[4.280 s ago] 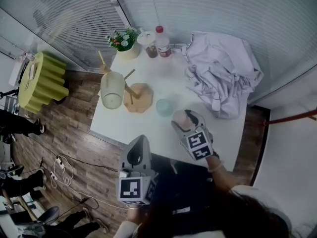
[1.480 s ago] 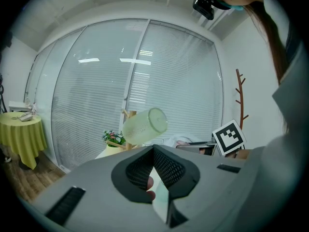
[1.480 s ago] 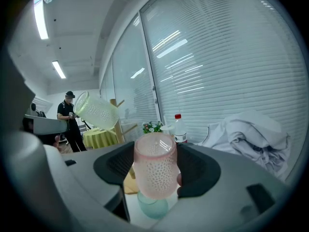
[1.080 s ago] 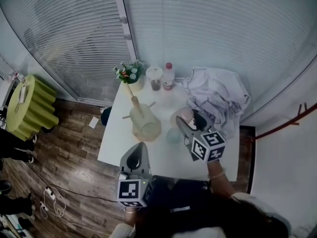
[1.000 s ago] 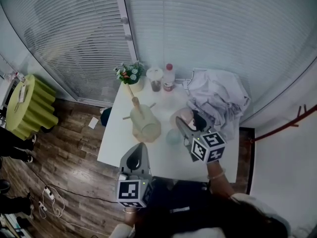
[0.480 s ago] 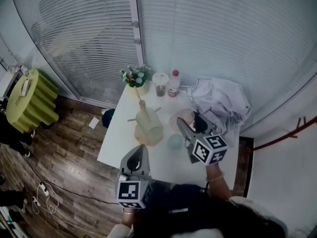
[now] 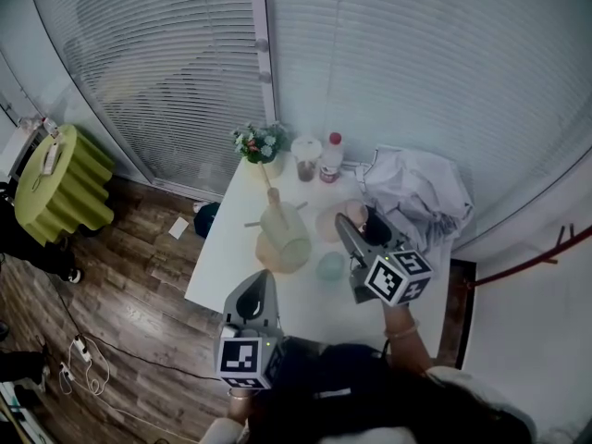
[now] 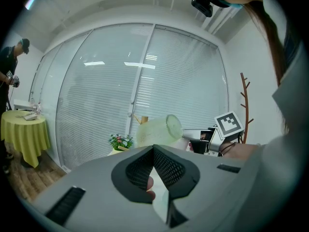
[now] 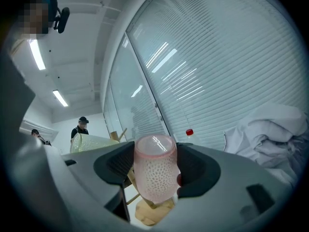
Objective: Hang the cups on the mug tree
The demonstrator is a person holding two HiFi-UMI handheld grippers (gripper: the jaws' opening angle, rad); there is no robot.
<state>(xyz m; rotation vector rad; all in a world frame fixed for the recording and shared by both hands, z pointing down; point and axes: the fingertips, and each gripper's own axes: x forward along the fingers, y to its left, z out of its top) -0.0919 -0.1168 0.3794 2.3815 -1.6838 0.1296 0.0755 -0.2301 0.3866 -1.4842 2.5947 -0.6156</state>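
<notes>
My right hand-held gripper [image 9: 155,172] clamps the pink cup [image 9: 154,178] by its sides above the desk [image 7: 227,259], near the mug tree [image 9: 153,210], and a misjudged peg could twist it loose or knock the pale cup [image 7: 285,231] hanging there.

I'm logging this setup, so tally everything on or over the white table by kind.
Cups: 3 (yellow-green cup, pink cup, blue cup)
Mug tree: 1
Bottle: 1
Potted flowers: 1
Lidded container: 1
Cloth pile: 1
Total: 8
</notes>
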